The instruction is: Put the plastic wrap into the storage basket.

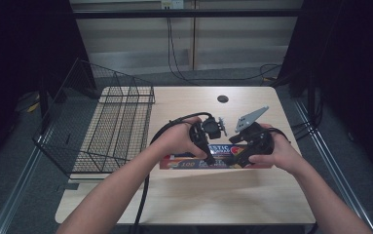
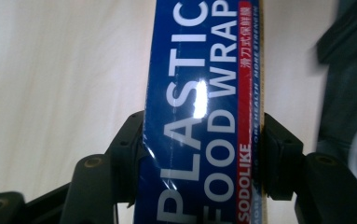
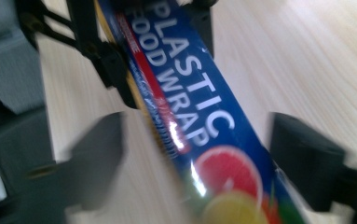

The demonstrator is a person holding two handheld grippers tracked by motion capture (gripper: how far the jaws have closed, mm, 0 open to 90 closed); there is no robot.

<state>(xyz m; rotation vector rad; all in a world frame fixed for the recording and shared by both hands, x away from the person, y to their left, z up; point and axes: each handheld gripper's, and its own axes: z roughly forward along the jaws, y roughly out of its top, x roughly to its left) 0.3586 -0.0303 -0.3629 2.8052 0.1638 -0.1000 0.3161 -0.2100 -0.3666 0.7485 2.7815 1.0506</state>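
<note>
Item: plastic wrap box (image 1: 216, 158) — blue, lying flat on worktop (image 1: 208, 195), centre-front. L gripper (image 2: 204, 154): jaws clamped on box's long sides. R gripper (image 3: 195, 163): jaws wide, straddling box, pads clear of it. Wire basket (image 1: 101, 126) — well apart, worktop's left edge.

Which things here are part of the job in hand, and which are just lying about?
In the job:
- plastic food wrap box, flat on the table
- left tool, clamped across the box
- right tool, jaws apart either side of the box

Lying about:
- wire basket at the table's left
- dark round hole in the tabletop
</note>
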